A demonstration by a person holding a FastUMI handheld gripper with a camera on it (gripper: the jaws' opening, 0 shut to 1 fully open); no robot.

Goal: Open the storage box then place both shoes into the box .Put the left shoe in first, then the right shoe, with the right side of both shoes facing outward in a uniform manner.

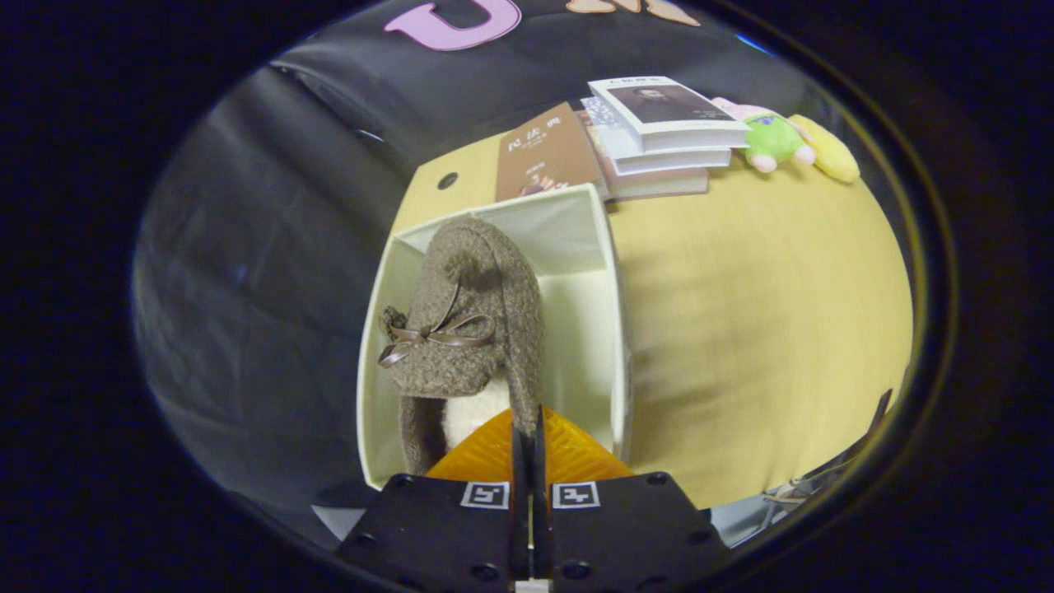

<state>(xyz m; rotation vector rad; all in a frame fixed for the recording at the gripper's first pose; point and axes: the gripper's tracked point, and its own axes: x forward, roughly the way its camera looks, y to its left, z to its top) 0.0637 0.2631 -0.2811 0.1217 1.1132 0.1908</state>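
Observation:
A brown knitted shoe (469, 321) with a small ribbon bow hangs toe-away just ahead of my gripper (527, 428), inside the open cream storage box (613, 329). The fingers are closed together on the rim of the shoe's heel opening, where its pale lining shows. The shoe sits toward the box's left wall, with free room in the box to its right. The box stands at the left edge of the yellow table (757, 329), its back wall near the books.
A stack of books (659, 132) and a brown book (543, 152) lie beyond the box at the table's far side. A green and pink plush toy (774, 140) and a yellow one (832, 152) lie right of the books. Black cloth hangs left of the table.

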